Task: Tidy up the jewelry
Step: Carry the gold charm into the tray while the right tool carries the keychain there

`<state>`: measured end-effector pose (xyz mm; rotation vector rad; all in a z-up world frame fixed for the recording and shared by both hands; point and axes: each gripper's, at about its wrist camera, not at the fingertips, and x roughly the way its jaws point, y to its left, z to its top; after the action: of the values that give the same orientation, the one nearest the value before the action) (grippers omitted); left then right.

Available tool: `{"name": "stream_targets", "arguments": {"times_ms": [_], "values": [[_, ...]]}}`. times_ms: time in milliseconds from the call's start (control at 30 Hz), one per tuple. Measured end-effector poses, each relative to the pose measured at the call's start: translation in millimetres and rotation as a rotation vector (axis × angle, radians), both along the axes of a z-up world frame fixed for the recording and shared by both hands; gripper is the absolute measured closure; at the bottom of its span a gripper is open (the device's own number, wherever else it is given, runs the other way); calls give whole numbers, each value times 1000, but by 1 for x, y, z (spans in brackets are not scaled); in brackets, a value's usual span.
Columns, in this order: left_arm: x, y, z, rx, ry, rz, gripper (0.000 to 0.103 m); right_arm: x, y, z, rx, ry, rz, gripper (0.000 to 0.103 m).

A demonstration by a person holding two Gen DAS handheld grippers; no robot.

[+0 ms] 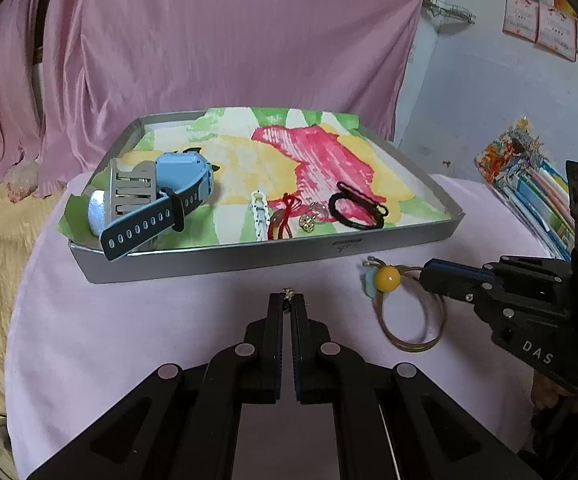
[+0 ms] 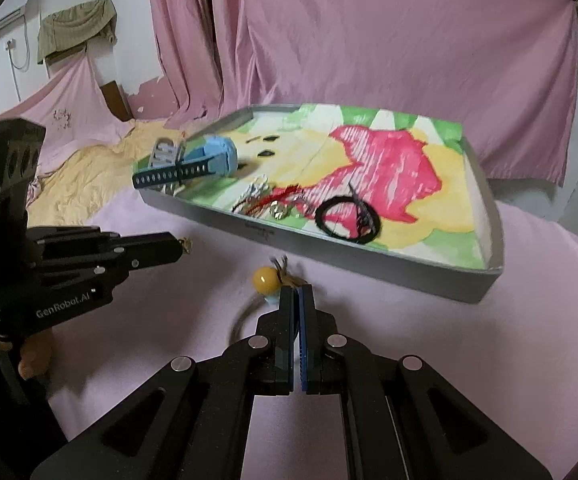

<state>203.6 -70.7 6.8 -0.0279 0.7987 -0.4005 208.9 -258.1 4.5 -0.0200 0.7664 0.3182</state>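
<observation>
Right gripper (image 2: pixel 298 294) is clamped on a hair tie (image 1: pixel 411 312) with a yellow bead (image 1: pixel 387 278), holding the elastic just behind the bead; the loop hangs below the fingers and looks lifted off the pink cloth (image 1: pixel 169 320), though contact at the bottom of the loop is hard to judge. Left gripper (image 1: pixel 287 302) is closed too, pinching something small and metallic at its tips (maybe a fine chain or an earring, too tiny to tell).

Both sit on the near side of the grey tray (image 1: pixel 249 256), just outside its front wall. Already in the tray: blue smartwatch (image 1: pixel 169 192) at the left, white beaded piece (image 1: pixel 260 216), red cord bracelet (image 1: pixel 285 216), small gold charm (image 1: pixel 308 222), black hair tie (image 1: pixel 355 208), all bunched toward the front edge.

Step in hand, as I read it: carrying the last loose pieces into the tray. Next move calls for lifting the bead tie over the front wall and letting go on bare liner, probably the open right side past the black tie, so the loops don't tangle. Same for the left's item: clear the wall first, then release low so it doesn't bounce.
</observation>
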Motion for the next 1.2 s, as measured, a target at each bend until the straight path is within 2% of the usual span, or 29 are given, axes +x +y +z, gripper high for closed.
{"name": "stream_targets", "arguments": {"times_ms": [533, 800, 1000, 1200], "values": [[0, 2, 26, -53, -91, 33, 99, -7, -11, 42, 2, -130, -25, 101], [22, -3, 36, -74, -96, 54, 99, 20, -17, 57, -6, -183, -70, 101], [47, -10, 36, -80, -87, 69, 99, 50, -20, 53, 8, -173, -107, 101], [69, -21, 27, -77, -49, 60, 99, 72, -25, 32, 47, -115, -142, 101]]}}
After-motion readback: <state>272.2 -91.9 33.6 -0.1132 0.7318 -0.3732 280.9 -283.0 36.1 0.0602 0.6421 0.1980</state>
